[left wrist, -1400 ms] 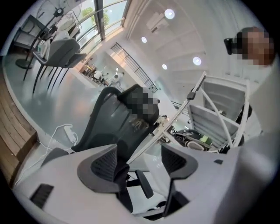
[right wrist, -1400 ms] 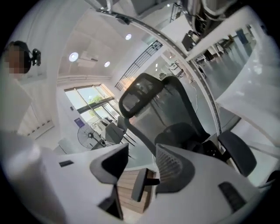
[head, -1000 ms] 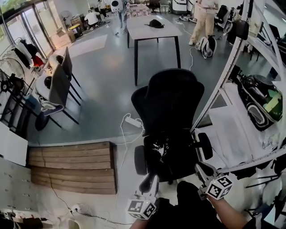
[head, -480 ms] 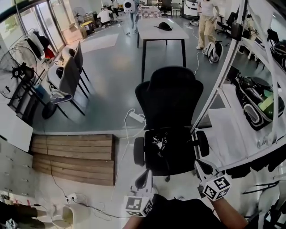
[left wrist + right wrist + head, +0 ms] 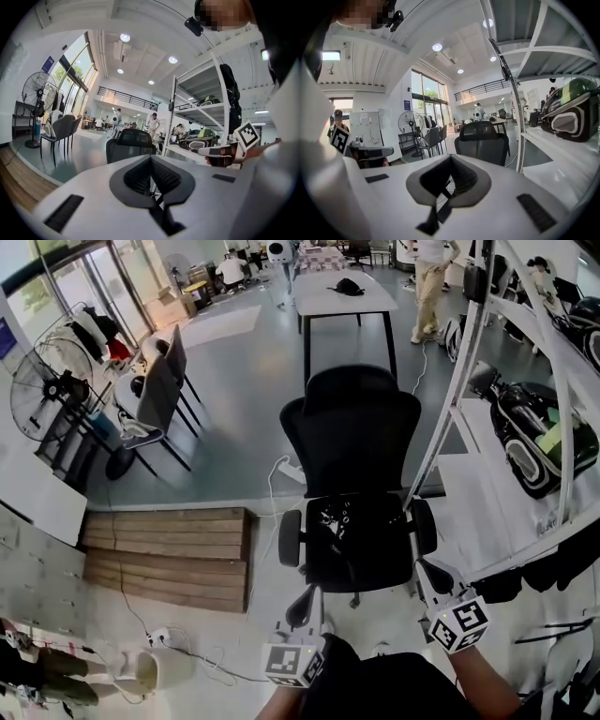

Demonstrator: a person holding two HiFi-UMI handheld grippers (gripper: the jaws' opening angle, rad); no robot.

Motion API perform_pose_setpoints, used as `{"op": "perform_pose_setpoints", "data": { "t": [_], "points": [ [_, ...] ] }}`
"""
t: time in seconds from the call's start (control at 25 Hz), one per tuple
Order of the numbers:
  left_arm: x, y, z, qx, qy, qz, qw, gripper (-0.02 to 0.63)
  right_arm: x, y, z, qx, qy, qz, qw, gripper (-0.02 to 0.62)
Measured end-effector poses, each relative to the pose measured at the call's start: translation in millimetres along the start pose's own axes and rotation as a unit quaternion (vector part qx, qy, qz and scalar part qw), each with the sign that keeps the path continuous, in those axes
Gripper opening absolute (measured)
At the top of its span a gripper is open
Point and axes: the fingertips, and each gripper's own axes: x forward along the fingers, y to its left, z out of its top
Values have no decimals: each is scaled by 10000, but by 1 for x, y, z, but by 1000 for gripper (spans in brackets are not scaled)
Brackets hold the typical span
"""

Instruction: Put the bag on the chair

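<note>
Now both claws are shut tight w/ nothing in them: left gripper [image 5: 302, 600] & right gripper [image 5: 431, 570]. The black bag [image 5: 339, 526] looks to lie on the office chair [image 5: 352, 442] seat already, so job seems done; next, just pull hands back

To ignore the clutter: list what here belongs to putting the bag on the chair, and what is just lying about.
Job: black office chair; dark glossy bundle on its seat, likely the bag; left gripper and right gripper, both shut, empty.
Lying about: wooden pallet; standing fan; table; grey chairs; floor power strip.
</note>
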Motion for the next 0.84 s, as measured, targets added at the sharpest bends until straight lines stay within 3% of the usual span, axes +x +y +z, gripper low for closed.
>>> {"op": "perform_pose_setpoints", "data": {
  "t": [0.84],
  "points": [
    [-37,-78,-26,-36,-70,281,9996,9,-66,11,-16,-63,-8,571,9984,-2]
  ]
}}
